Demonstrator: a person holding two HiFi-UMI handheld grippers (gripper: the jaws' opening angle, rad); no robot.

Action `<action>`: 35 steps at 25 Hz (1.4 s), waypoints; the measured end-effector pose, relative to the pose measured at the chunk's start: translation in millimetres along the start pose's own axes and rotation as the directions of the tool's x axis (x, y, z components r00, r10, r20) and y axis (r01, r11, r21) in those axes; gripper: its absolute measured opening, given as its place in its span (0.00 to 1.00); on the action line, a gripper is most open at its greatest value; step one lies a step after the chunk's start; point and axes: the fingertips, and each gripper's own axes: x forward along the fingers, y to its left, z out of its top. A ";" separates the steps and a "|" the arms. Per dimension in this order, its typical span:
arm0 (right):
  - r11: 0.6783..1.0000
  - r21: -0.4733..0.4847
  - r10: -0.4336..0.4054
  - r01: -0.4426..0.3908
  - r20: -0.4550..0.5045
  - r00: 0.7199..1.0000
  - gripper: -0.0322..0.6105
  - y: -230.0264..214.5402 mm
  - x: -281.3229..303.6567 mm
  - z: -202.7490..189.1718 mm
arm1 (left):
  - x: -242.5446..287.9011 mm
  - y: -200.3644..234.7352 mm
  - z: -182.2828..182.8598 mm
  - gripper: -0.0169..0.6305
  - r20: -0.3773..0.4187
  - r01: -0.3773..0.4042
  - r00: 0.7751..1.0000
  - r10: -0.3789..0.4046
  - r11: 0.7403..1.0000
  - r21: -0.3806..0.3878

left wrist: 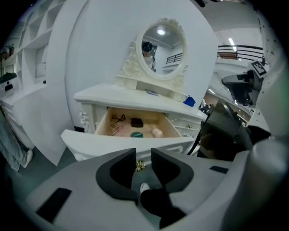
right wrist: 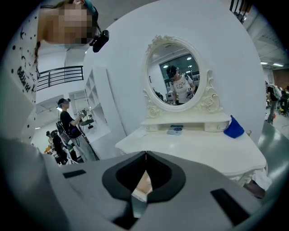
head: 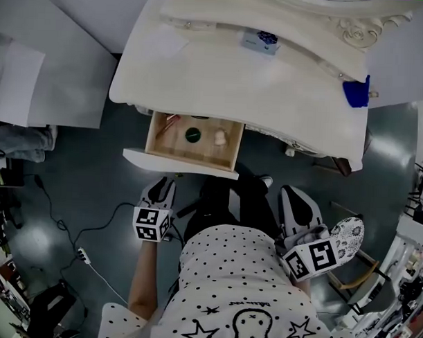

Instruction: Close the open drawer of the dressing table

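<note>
The left gripper is held low and tilted downward, its jaws parted with nothing pressed between them. This is judged to be so that the white front of the open drawer, directly ahead of it, can be met and pushed in, with the small gold knob seen through the gap. The right gripper is held back at the person's side, its jaws closed together on nothing and aimed over the top of the dressing table, and is probably not needed.
</note>
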 end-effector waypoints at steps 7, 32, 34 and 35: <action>1.000 -0.007 0.001 -0.001 -0.012 1.000 0.06 0.7 3.0 0.6 | 37.7 7.4 -48.3 0.26 -0.152 0.016 0.988 -0.022 0.999 -0.043; 0.997 0.014 -0.073 0.073 0.025 0.997 0.06 -7.8 -6.4 4.7 | 89.1 11.7 -51.2 0.24 -0.191 -0.036 0.981 0.025 0.998 -0.055; 0.997 0.015 -0.077 0.076 0.032 0.997 0.06 -8.5 -5.5 6.5 | 91.0 12.2 -49.7 0.24 -0.192 -0.028 0.981 0.016 0.998 -0.059; 0.997 0.015 -0.078 0.078 0.035 0.996 0.06 -8.8 -5.4 7.3 | 91.6 12.2 -49.2 0.24 -0.194 -0.024 0.981 0.012 0.998 -0.058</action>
